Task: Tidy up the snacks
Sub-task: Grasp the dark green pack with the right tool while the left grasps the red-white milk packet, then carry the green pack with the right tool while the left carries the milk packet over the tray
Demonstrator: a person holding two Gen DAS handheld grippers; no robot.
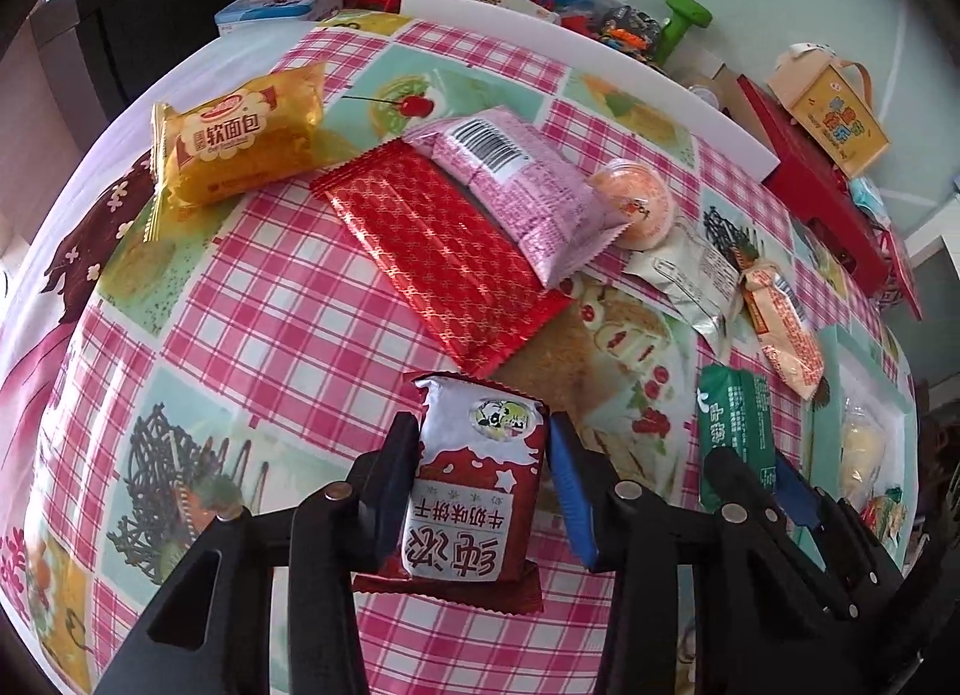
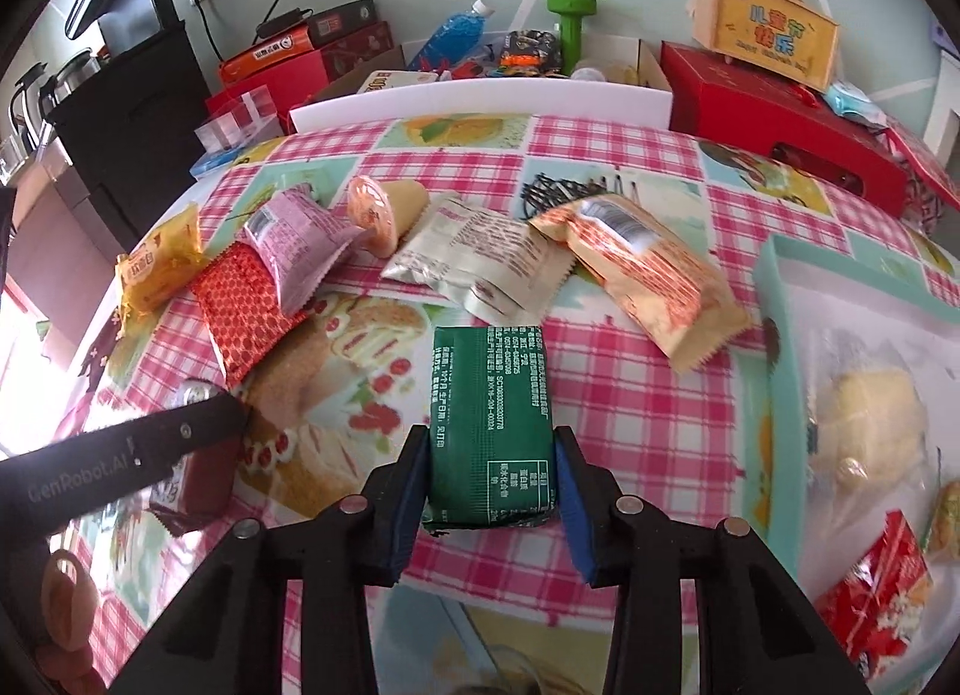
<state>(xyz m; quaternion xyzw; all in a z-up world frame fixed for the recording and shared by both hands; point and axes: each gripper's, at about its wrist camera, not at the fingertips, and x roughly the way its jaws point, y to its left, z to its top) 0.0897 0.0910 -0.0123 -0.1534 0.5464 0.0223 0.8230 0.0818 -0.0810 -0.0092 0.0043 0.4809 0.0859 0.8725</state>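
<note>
My left gripper is shut on a red-and-white biscuit pack, held just over the checked tablecloth. My right gripper is shut on a green snack pack, which also shows in the left wrist view. Loose snacks lie beyond: a yellow bread pack, a red foil pack, a pink pack, a round orange jelly cup, a silver pack and an orange pack. A teal tray holding several snacks sits at the right.
A white board stands along the table's far edge. Behind it are red boxes, a yellow gift box, a blue bottle and a green dumbbell. A black cabinet stands at the left.
</note>
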